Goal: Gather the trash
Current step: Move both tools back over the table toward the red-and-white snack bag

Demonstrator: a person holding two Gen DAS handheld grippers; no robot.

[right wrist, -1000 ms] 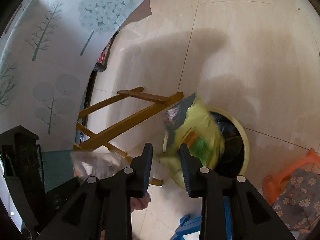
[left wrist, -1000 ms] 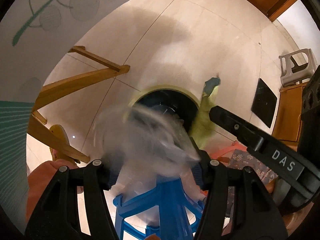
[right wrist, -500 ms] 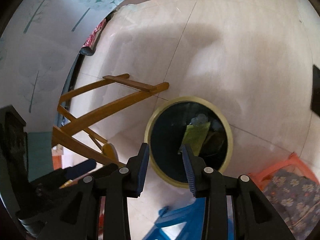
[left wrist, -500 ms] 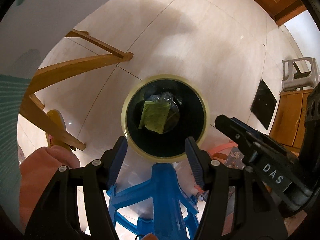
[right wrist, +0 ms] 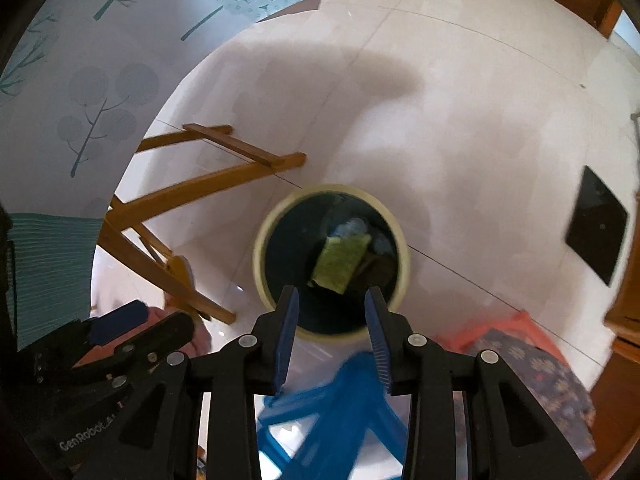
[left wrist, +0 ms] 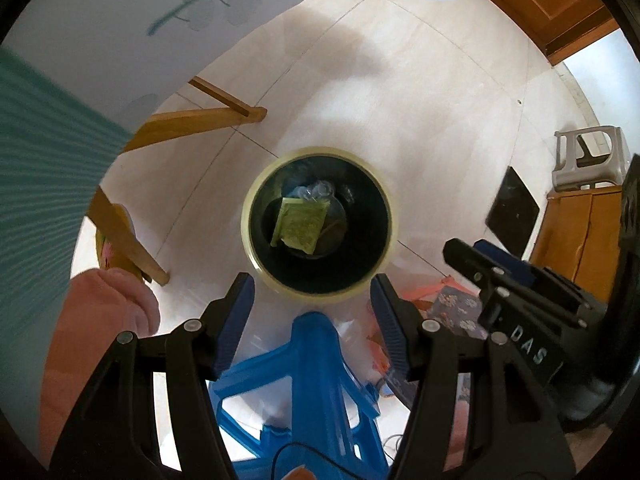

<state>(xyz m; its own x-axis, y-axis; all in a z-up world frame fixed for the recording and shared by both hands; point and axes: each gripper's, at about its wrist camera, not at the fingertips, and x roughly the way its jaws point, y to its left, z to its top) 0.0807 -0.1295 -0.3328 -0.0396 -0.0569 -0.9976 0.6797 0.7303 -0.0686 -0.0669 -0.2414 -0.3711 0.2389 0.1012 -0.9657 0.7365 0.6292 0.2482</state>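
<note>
Room: pale tiled floor (left wrist: pixel 400 120) with a round yellow-rimmed bin (left wrist: pixel 320 294) sitting on it, wooden table legs (left wrist: pixel 200 124) off to one side, patterned tablecloth (left wrist: pixel 120 20) hanging over them.

Left view, what changed: a second ago a crumpled clear plastic bag was a blur right between the fingers, now it's gone from the claw. Looks like it's the clear bit (left wrist: pixel 316 191) lying in the bin, just above the green packet (left wrist: pixel 300 226).

Left view, claw: left claw (left wrist: pixel 312 320) is straight over the bin, jaws well apart, nothing in them. Blue plastic stool (left wrist: pixel 316 380) shows below the gap.

Right view, what changed: a second ago the green packet (right wrist: pixel 340 264) was mid-drop at the bin's edge; now it's lying flat down inside the bin (right wrist: pixel 400 240). Frame is a bit smeary, so it's hard to tell what else is in there.

Right view, claw: right claw (right wrist: pixel 332 336) is above the bin's near rim, jaws only partly apart, and empty.

Task-wise: both pieces look binned, so this drop is done I reckon. Both hands are free to go and grab more rubbish, if any's left; none shows up here.
</note>
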